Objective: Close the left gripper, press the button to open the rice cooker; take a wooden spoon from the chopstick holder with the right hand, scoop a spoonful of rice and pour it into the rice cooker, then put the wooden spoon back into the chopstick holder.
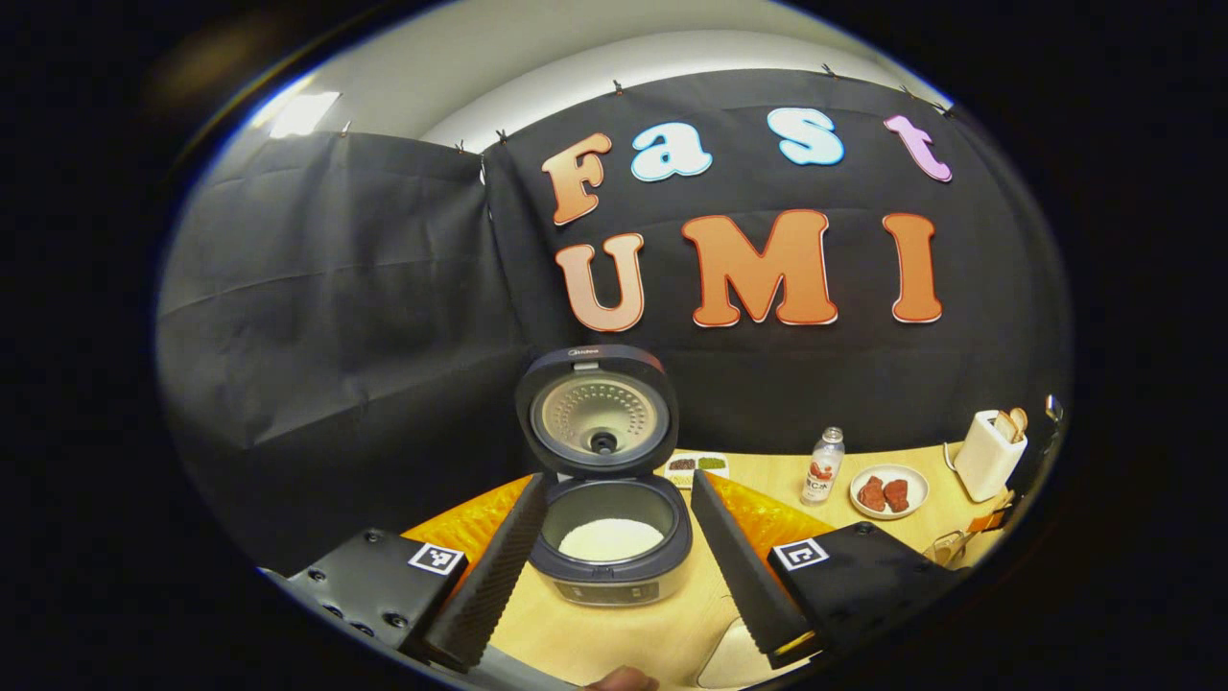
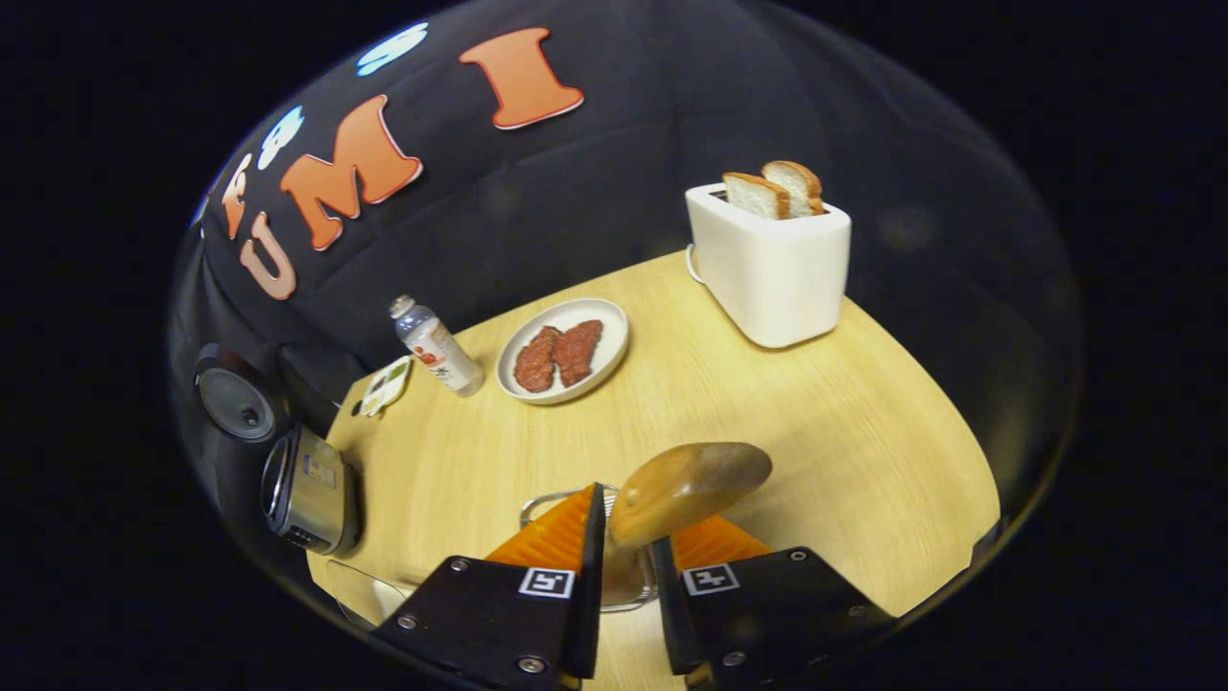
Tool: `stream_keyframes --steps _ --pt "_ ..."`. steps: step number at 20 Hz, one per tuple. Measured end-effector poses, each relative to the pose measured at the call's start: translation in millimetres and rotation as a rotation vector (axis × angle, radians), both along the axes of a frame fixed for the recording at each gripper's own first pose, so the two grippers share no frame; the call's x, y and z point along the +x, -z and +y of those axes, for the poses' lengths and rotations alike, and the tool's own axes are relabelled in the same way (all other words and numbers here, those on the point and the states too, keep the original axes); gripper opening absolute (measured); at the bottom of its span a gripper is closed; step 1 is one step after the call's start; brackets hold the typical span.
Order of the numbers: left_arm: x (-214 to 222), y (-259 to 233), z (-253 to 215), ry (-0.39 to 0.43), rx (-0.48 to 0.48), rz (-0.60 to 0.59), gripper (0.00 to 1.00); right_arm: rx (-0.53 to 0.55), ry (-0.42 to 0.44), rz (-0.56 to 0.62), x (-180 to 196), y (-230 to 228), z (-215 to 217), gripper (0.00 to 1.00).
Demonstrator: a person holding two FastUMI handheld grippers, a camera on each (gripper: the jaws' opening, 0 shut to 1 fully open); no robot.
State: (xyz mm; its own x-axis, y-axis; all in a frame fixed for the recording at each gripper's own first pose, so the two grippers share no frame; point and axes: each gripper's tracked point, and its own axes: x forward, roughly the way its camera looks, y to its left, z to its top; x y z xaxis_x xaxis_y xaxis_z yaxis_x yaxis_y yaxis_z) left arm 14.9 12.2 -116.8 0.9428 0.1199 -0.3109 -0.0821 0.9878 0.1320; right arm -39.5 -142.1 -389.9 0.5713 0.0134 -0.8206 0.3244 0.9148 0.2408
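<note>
While the rice cooker (image 1: 608, 537) sits open on the wooden table (image 1: 624, 633) with white rice inside, the left gripper (image 1: 614, 566) hovers before it, fingers spread wide. The right gripper (image 2: 622, 566) pinches the wooden spoon (image 2: 689, 488) above the wire chopstick holder (image 2: 552, 501).

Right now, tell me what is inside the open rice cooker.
White rice lies in the inner pot of the rice cooker, whose lid stands raised behind it. The pot's bottom is covered by the rice, so its depth cannot be seen.
</note>
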Motion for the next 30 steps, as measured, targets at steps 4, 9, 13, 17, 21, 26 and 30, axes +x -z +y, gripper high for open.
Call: stream_keyframes --steps 4,9,13,17,21,26,30 --pt "44.1 -20.4 36.7 -0.036 -0.096 -0.008 1.0 -0.029 0.069 0.022 -3.1 -20.9 -6.6 0.41" --pt "106.1 -28.3 70.7 -0.023 -0.153 0.032 0.96 -0.119 0.122 -0.03 6.5 -63.5 -23.5 0.6" --pt "160.9 -40.7 88.4 -0.008 -0.228 0.069 0.98 -0.216 0.143 -0.147 19.1 -118.1 -35.7 0.77" --pt "227.0 -44.5 85.4 0.013 -0.223 0.093 0.98 -0.269 0.109 -0.273 34.2 -175.8 -26.2 0.78" --pt "282.4 -15.3 71.7 0.038 -0.221 0.194 1.0 -0.321 0.056 -0.361 38.9 -218.9 -16.5 0.81" --pt "278.5 33.5 79.0 -0.014 -0.156 0.378 0.99 -0.316 0.022 -0.379 38.0 -229.3 -2.3 0.82" --pt "260.4 45.4 67.9 -0.023 -0.151 0.49 1.0 -0.313 -0.023 -0.367 41.8 -220.9 8.8 0.82"
